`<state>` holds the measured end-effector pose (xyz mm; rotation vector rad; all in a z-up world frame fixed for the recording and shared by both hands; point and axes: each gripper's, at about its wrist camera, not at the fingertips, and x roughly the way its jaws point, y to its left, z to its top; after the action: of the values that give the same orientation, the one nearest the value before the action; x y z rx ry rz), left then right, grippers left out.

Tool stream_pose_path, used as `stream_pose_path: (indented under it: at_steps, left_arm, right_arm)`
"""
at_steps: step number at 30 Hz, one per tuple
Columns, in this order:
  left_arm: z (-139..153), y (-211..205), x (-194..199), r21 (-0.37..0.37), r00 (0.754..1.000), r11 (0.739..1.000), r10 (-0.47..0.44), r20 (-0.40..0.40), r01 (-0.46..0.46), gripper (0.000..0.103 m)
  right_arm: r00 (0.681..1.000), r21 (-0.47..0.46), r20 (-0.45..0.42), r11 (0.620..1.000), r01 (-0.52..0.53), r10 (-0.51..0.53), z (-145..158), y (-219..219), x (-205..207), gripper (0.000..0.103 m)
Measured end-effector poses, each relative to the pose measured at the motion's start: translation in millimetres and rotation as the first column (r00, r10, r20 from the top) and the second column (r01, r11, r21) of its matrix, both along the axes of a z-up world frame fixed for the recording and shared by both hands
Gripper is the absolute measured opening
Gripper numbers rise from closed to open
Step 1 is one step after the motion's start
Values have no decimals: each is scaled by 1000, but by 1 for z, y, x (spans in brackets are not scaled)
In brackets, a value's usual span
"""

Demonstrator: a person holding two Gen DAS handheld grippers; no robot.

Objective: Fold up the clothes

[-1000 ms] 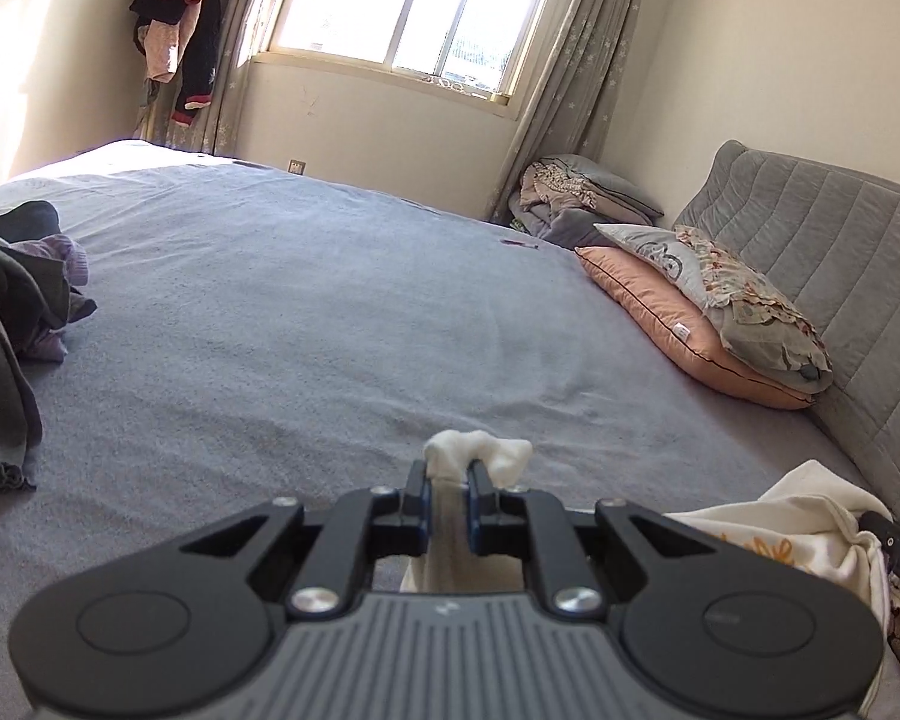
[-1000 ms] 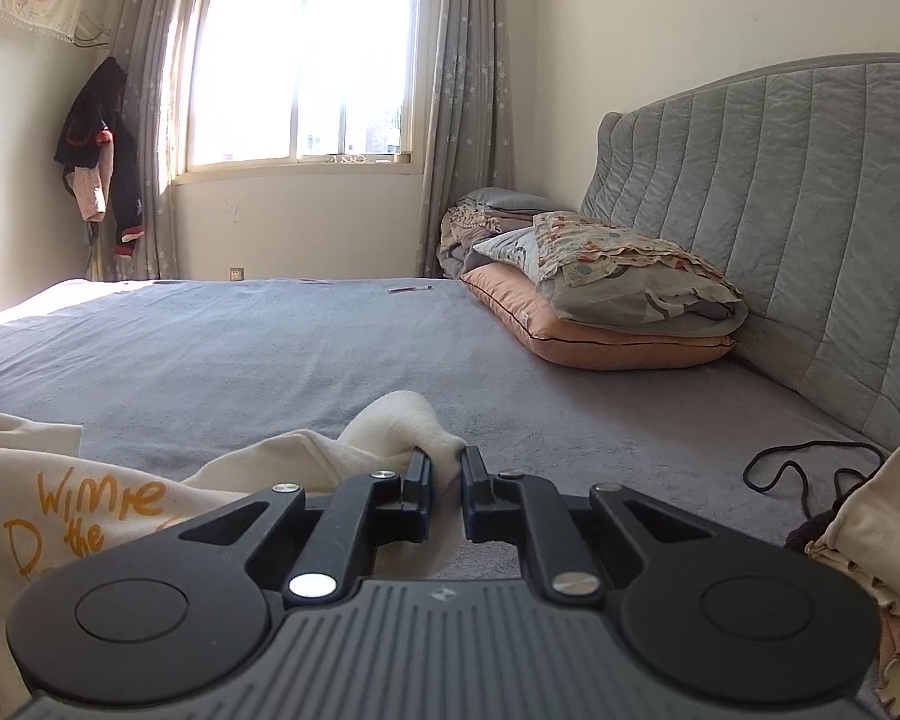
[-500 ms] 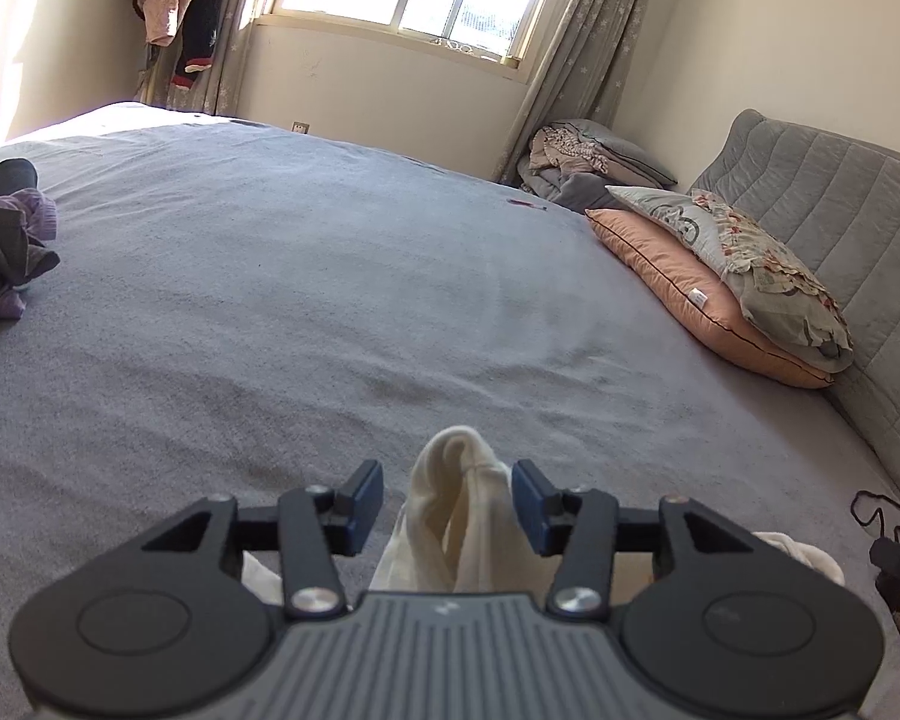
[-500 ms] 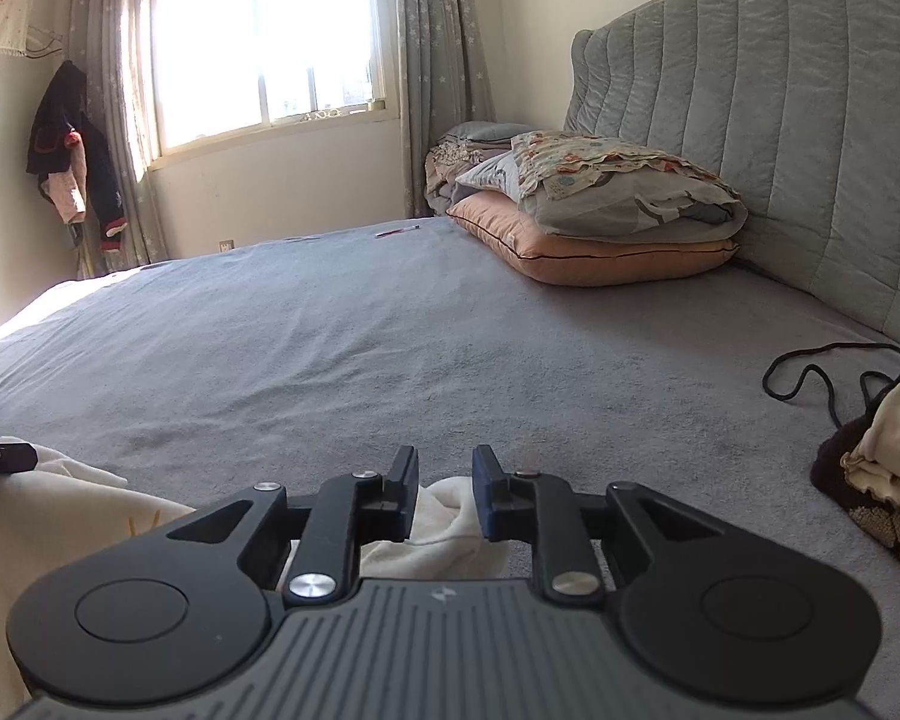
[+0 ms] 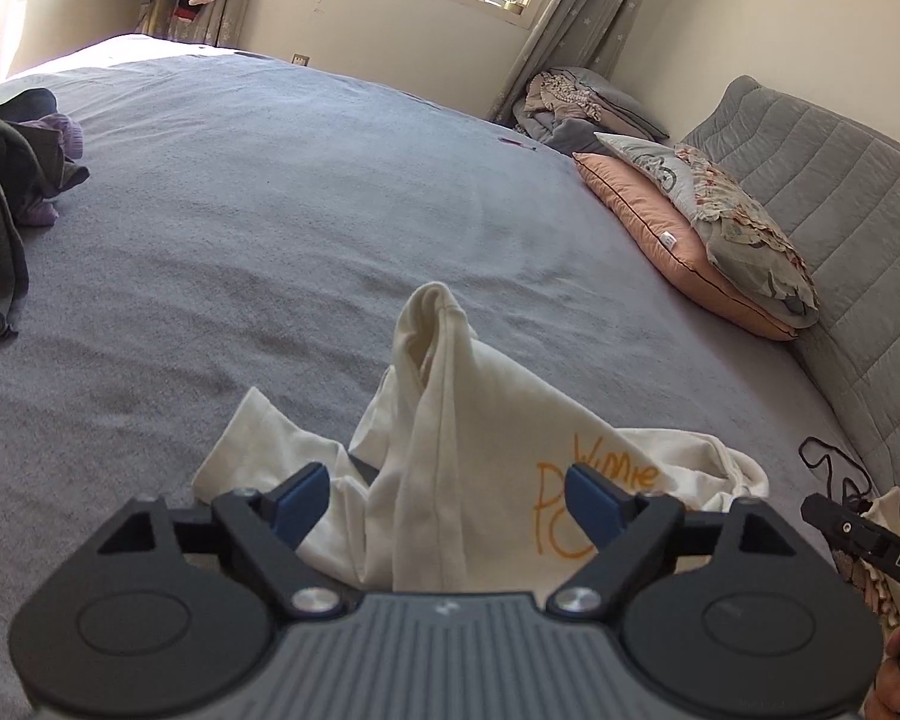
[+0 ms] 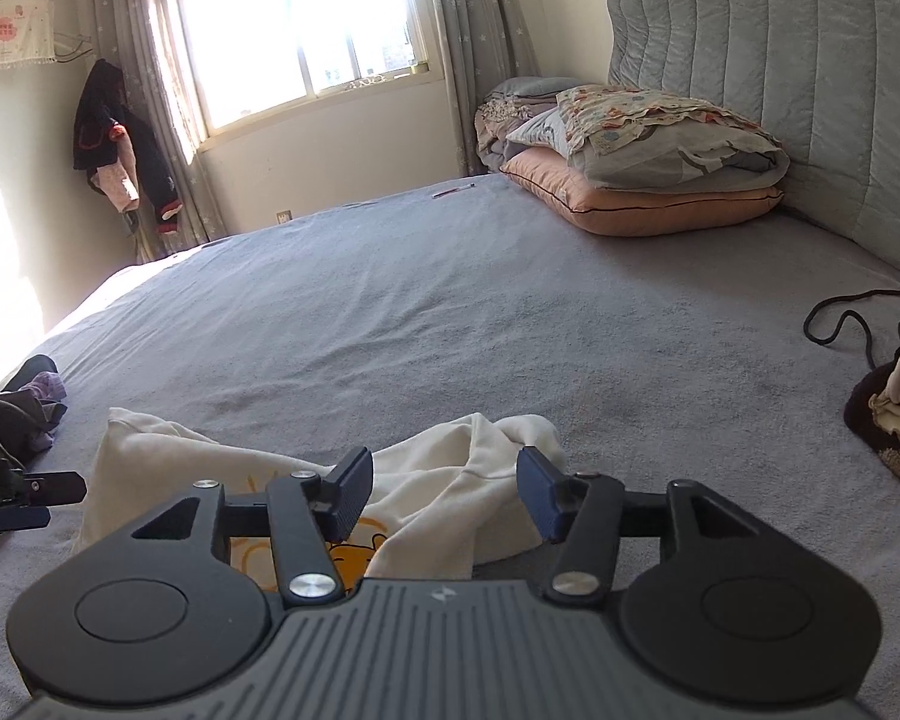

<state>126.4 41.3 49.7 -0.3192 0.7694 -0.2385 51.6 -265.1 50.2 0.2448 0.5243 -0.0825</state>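
Observation:
A cream sweatshirt [image 5: 468,438] with orange lettering lies crumpled on the grey bed [image 5: 306,204], one fold standing up in a peak. My left gripper [image 5: 450,495] is open just above its near side, fingers wide apart, gripping nothing. In the right wrist view the same sweatshirt [image 6: 438,480] shows an orange cartoon print, and my right gripper [image 6: 447,489] is open over its bunched edge, holding nothing. The right gripper's tip [image 5: 858,540] shows at the right edge of the left wrist view, and the left gripper's tip [image 6: 24,495] at the left edge of the right wrist view.
Dark and purple clothes [image 5: 12,180] lie heaped at the left. Pillows [image 6: 648,162] are stacked against the grey headboard [image 6: 810,78]. A black cord [image 6: 858,324] and a dark-and-cream garment pile [image 6: 894,420] sit at the right. Wide grey bedspread stretches ahead toward the window.
Both grippers were shut on the sweatshirt a second ago; both have opened and let it go. It now lies on the bed, and both grippers have pulled back slightly.

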Motion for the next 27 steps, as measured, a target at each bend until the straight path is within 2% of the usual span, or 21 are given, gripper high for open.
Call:
stream_pose_path:
  at_steps: [6,14,20,27]
  left_arm:
    - [-25,4,-44,-113,994,992,-66,-87,56,87]
    - [-55,-1,-75,-157,985,983,-113,-133,92,84]
    - [-75,-7,-88,-227,973,965,-169,-157,131,71]
    - [-94,-9,-95,-290,963,946,-202,-176,145,46]
  right_arm:
    - [994,0,-66,996,-84,83,-2,1,-24,61]
    - [981,25,-129,989,-144,146,-15,-13,-52,61]
    - [966,48,-173,982,-184,190,-24,-23,-74,61]
    - [926,40,-247,958,-283,284,-49,-19,-88,58]
